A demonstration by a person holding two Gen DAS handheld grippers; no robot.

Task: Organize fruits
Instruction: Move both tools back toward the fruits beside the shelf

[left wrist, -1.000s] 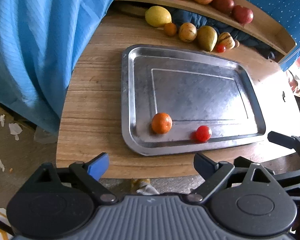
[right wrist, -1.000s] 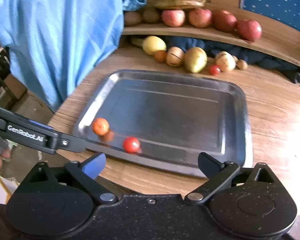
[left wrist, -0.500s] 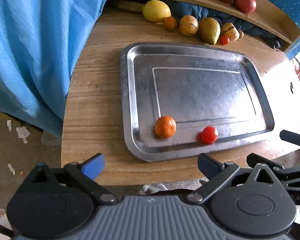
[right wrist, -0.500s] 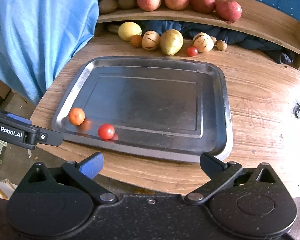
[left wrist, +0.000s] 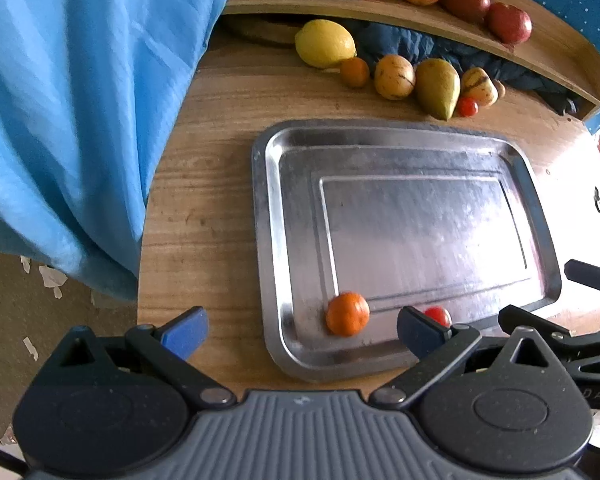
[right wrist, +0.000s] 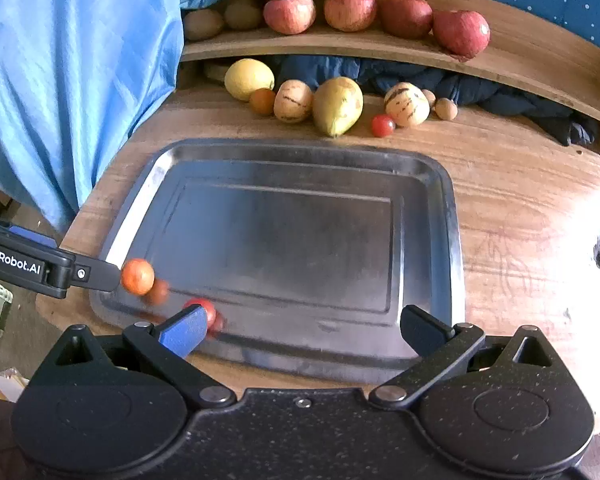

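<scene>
Hovering L gripper (left wrist: 302,334) at tray's (right wrist: 440,176) near-left corner, jaws wide, gripping nothing; small orange (left wrist: 347,314) sitting just beyond, w/ cherry tomato (left wrist: 437,315) beside it near the rim. Holding R gripper (right wrist: 302,332) equally wide & empty. Risking (judging only) round fruit rolling off if nudged; waiting row — lemon (right wrist: 249,78), pear (right wrist: 337,105) — lying behind tray.

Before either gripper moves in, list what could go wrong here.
1. The small orange and cherry tomato lie loose on the smooth metal tray, near its front rim; a nudge could roll them.
2. The left gripper and right gripper, both open, converge on that corner and might collide.
</scene>
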